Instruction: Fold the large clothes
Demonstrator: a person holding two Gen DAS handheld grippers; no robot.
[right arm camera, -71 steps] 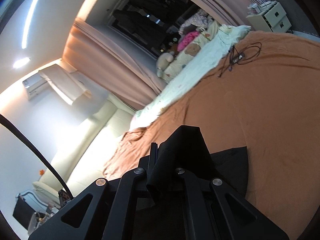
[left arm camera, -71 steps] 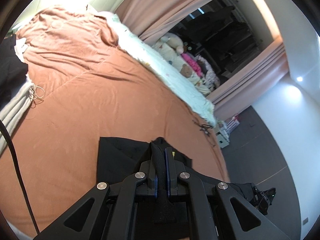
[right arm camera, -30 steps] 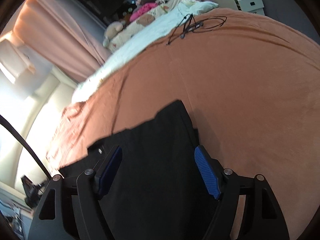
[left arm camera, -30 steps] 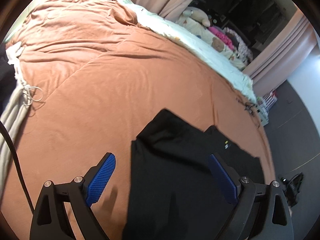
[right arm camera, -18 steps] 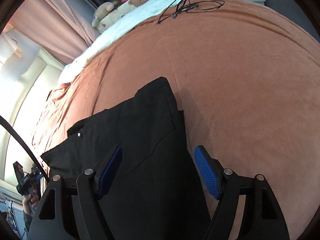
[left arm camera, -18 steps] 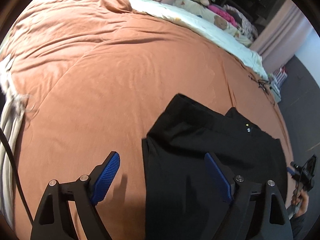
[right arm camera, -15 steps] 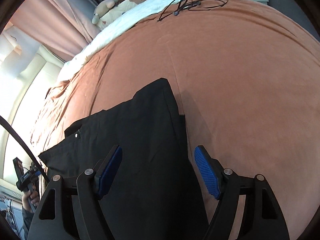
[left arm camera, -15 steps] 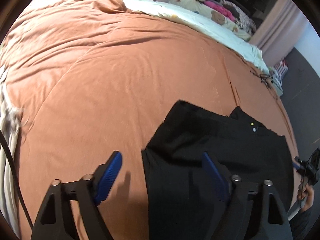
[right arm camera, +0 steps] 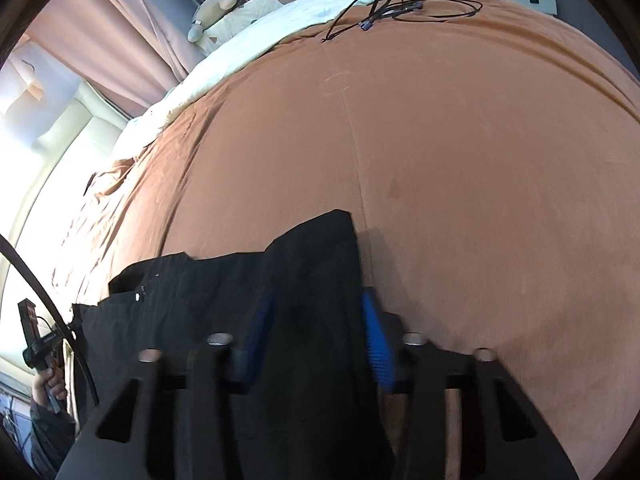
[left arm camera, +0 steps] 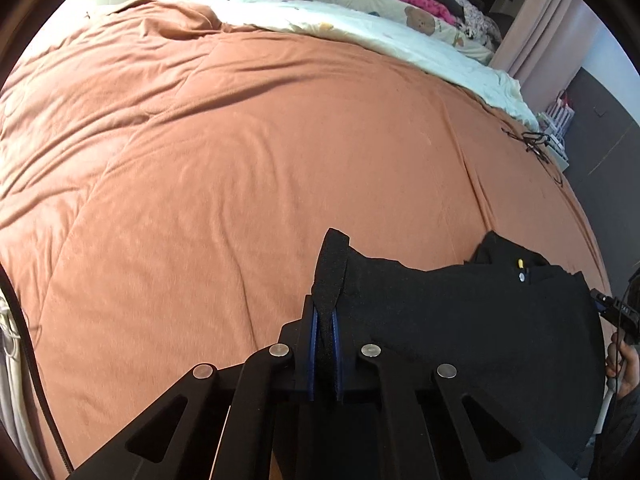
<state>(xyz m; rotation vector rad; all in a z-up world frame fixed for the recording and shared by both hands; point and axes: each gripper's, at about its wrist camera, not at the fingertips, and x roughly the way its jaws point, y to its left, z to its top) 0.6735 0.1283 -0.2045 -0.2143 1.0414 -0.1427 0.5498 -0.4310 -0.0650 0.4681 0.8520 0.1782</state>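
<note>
I have the left gripper (left arm camera: 325, 344) pinched tight on a corner of the black woven-fabric garment (left arm camera: 460, 320) | right gripper (right arm camera: 316, 336) part open, blue pads astride the opposite edge, gripping nothing | garment lies on the rust-orange bedspread (left arm camera: 240, 160), long axis running between my grippers | right must clamp next, I judge.

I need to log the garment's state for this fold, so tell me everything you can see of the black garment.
The black garment is dark, matte woven-looking cloth lying on the orange bedspread. Small snaps or buttons show near its far edge. Its left corner is pinched upright in the left gripper, whose blue pads are shut on it. The right gripper straddles the opposite corner with pads still apart, blurred by motion.
</note>
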